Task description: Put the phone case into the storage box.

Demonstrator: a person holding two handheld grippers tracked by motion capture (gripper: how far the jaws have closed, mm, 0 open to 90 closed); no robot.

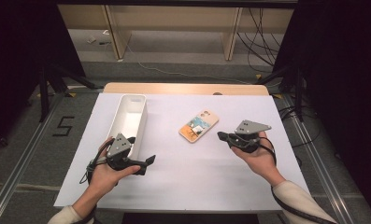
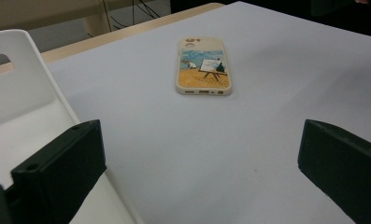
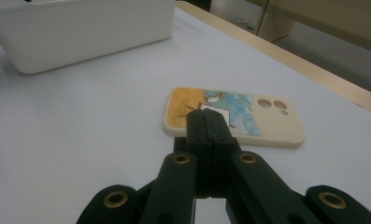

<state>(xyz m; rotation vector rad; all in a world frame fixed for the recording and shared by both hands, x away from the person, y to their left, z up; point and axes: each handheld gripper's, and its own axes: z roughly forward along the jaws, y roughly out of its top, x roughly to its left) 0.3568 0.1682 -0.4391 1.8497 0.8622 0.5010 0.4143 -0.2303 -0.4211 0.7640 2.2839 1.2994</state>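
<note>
With its jaws pressed together on nothing, the right tool (image 3: 206,122) is nosing toward the phone case (image 3: 233,116) on the desk (image 1: 183,172), so it likely needs to reopen or push next, while the left tool (image 1: 146,164) is waiting wide open beside the white bin (image 1: 129,122).

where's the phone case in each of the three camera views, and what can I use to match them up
High view: phone case lies flat mid-table, right of centre.
Left gripper view: phone case upper centre, beyond the open jaws.
Right gripper view: phone case centre, just past the shut jaws.
Shared landmark: the white bin.
</note>
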